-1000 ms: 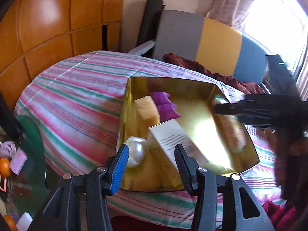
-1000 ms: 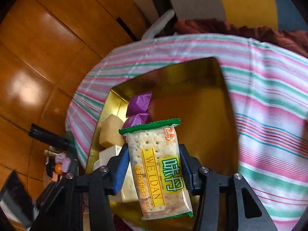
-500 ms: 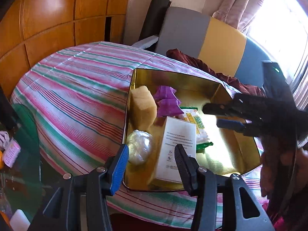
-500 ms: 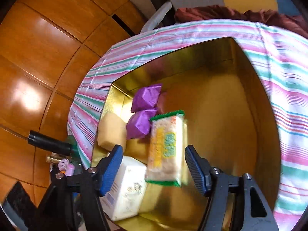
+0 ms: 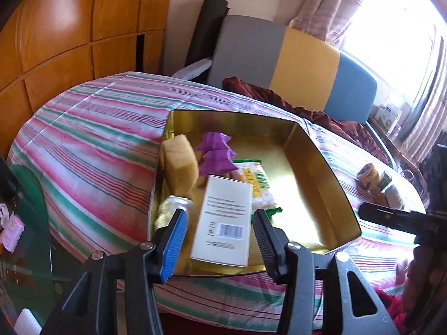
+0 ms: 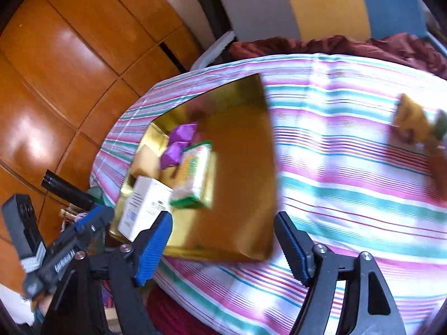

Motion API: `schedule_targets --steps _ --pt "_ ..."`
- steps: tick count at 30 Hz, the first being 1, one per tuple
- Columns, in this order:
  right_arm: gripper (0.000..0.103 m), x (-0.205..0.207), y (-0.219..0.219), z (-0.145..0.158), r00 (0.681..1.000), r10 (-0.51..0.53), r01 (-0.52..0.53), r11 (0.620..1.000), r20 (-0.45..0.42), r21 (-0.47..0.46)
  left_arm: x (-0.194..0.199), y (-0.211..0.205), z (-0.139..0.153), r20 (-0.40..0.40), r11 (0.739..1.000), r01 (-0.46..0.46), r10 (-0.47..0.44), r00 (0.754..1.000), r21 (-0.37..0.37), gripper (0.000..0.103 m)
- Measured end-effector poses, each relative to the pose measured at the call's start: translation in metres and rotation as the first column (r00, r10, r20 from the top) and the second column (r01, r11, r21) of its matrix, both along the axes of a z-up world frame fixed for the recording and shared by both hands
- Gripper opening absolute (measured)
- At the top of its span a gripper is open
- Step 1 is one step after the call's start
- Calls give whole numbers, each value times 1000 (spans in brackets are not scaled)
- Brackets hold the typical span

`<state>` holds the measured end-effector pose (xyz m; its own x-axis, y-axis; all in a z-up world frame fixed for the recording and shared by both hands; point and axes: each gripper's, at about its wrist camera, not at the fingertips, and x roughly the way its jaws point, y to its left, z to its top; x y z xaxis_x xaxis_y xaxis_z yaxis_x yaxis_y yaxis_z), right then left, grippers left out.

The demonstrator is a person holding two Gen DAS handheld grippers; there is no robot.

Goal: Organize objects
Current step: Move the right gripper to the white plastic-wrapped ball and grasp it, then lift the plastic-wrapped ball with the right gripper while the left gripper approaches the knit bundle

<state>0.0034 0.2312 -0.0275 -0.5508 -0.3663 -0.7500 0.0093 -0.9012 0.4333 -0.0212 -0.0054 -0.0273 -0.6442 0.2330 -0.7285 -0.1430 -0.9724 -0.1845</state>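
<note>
A gold tin box (image 5: 321, 167) (image 6: 245, 195) sits on the striped tablecloth. Inside lie a white carton (image 5: 223, 220) (image 6: 145, 206), a cracker pack (image 5: 258, 184) (image 6: 195, 173), two purple wrapped sweets (image 5: 215, 153) (image 6: 178, 142), a yellow sponge-like block (image 5: 180, 164) (image 6: 144, 162) and a clear-wrapped ball (image 5: 170, 209). My left gripper (image 5: 219, 240) is open and empty over the box's near edge. My right gripper (image 6: 223, 248) is open and empty, just outside the box's near side. It also shows as a dark shape in the left wrist view (image 5: 391, 217).
A few small packets (image 5: 377, 181) (image 6: 416, 122) lie on the tablecloth (image 5: 97, 145) right of the box. A grey, yellow and blue chair (image 5: 287, 64) and dark red cloth (image 5: 265, 92) are behind the table. A glass side table (image 5: 25, 223) with small items is at the left.
My right gripper opened and let the cracker pack go into the box, then drew back and swung to the right. My left gripper stayed open and hardly moved.
</note>
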Motion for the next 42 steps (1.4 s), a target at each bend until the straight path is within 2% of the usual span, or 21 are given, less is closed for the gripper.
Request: schedule_targets --steps 7,12,16,20,24,30,31,32,34,35,36,39,42 --pt "79 36 53 3 996 -80 74 991 48 111 4 21 4 -1 997 71 -71 997 -18 50" --pt "85 63 89 11 992 -54 25 967 110 253 5 34 5 -2 993 116 -116 993 -18 50" --pt "86 82 121 8 975 -57 -27 929 217 369 6 48 8 -8 988 156 -156 988 -19 50" --pt "87 97 157 -9 933 -97 -83 879 346 469 6 66 12 -14 980 199 -200 980 -23 50" --pt "87 100 182 -24 901 -117 -108 872 417 478 6 87 18 -23 969 245 -246 969 -28 50" --pt "86 94 190 -49 867 -79 -195 855 492 481 10 118 26 -32 947 318 -319 947 -40 50" --pt "85 94 191 -52 864 -75 -203 852 497 482 11 122 27 -34 943 330 -332 943 -43 50" --pt "78 93 193 -53 865 -76 -204 850 496 486 12 128 29 -34 937 346 -347 937 -46 50" --pt "61 94 196 -55 864 -75 -211 845 498 492 13 138 30 -37 927 372 -374 927 -49 50" --pt "41 94 198 -58 863 -73 -213 846 501 489 14 145 32 -40 919 392 -394 918 -50 50" --pt "36 95 201 -61 859 -76 -210 849 506 484 15 151 33 -41 912 407 -409 912 -52 50" --pt "36 99 211 -55 879 -89 -163 866 467 473 17 172 35 -36 888 459 -460 887 -38 50" --pt "36 105 228 -46 901 -146 -65 886 409 459 15 192 33 -6 867 499 -499 867 -3 50"
